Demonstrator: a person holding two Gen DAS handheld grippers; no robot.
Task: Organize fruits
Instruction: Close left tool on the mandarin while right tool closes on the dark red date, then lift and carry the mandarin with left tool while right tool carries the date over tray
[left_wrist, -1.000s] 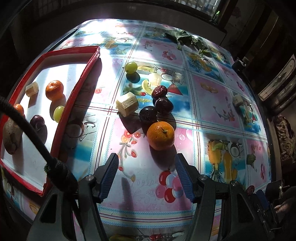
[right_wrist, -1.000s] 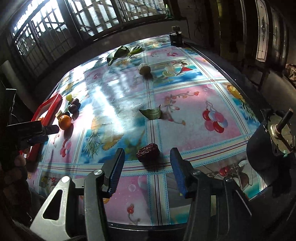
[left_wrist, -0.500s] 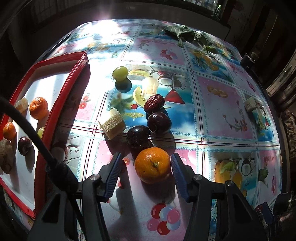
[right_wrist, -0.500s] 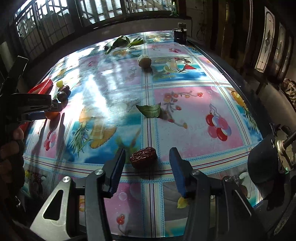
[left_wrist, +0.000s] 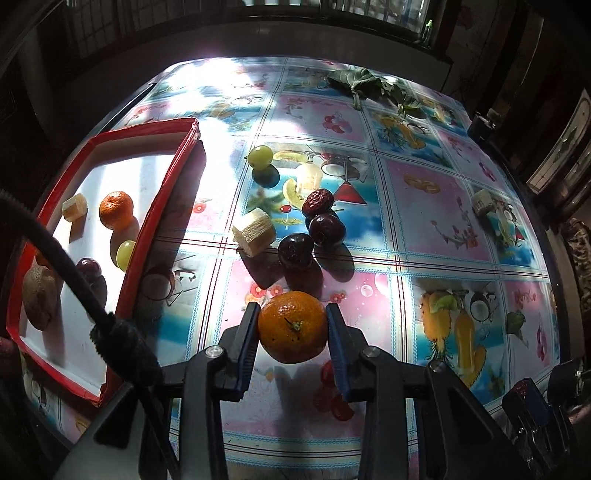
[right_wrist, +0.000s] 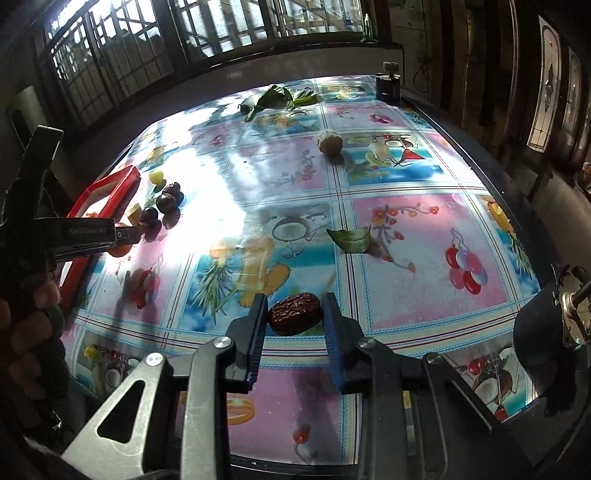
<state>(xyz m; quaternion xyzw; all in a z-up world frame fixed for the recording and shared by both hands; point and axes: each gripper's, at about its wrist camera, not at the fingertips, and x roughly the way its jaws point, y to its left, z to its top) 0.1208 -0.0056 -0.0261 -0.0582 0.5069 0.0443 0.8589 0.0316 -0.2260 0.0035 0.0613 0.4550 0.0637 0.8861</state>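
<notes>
Pinching the orange (left_wrist: 292, 326), the left gripper (left_wrist: 291, 326) has the red tray (left_wrist: 155, 221) at ten o'clock; the right gripper (right_wrist: 293, 314) has just closed on the crosswise date (right_wrist: 294, 313).

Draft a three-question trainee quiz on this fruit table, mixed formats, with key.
1. True or false: the red tray is empty.
2. Which fruit sits between the left gripper fingers? A. orange B. green grape C. dark plum
3. Name the fruit between the right gripper fingers.

Key: 1. False, the red tray already holds several fruits. 2. A. 3. The wrinkled red date. Both grippers' fingers have just been closing, each with its fruit between them.
</notes>
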